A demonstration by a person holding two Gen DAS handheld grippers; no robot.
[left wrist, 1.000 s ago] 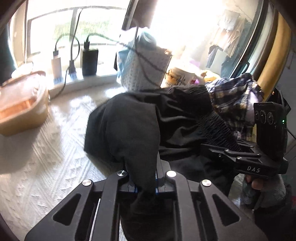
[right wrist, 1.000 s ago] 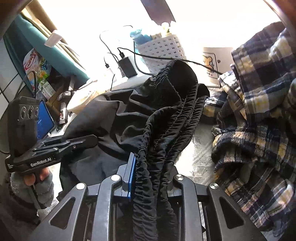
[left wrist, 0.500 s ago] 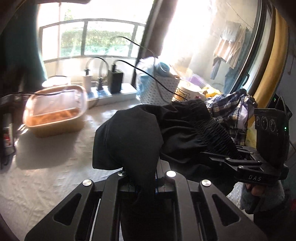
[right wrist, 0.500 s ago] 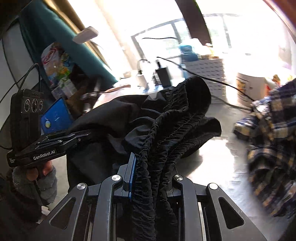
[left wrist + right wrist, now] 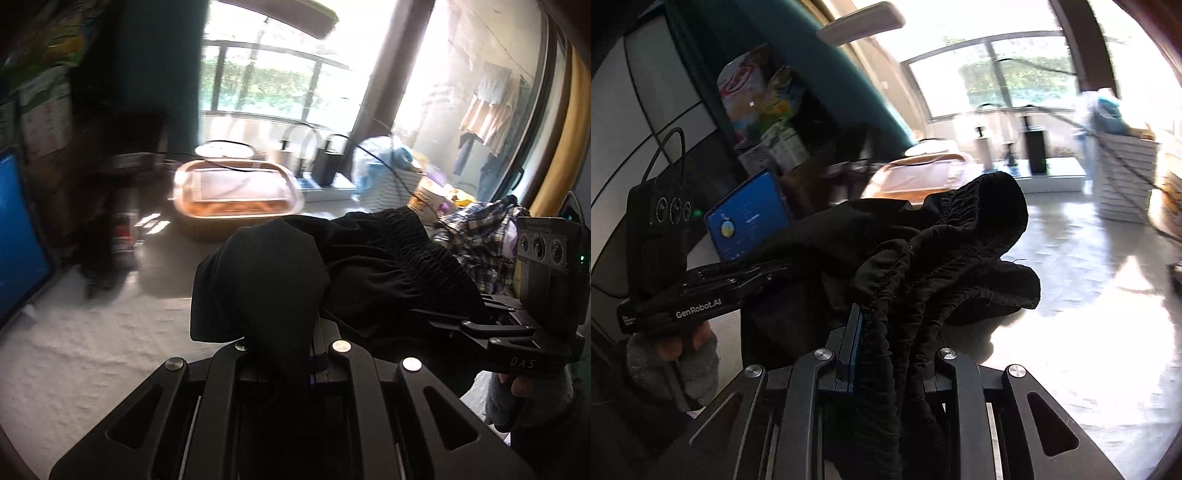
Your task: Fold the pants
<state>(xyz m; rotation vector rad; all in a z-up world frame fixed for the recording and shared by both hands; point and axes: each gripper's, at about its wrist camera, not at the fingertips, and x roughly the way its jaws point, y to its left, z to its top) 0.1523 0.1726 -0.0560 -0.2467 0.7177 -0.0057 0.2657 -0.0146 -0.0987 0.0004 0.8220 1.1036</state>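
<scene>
both hand-held grippers swung the clamped black pants (image 5: 369, 273) leftward, slightly higher.

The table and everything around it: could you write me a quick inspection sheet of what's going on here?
Surface: white textured tabletop, sunlit.
Job's things: black pants held bunched above the table.
Clutter: plaid garment, lidded tub, white basket, tablet.
Grippers: left gripper shut on plain fabric; right gripper shut on the gathered waistband.
Cables: black lead across the basket; chargers plugged in by the window.
Surroundings: window, laundry outside.
</scene>
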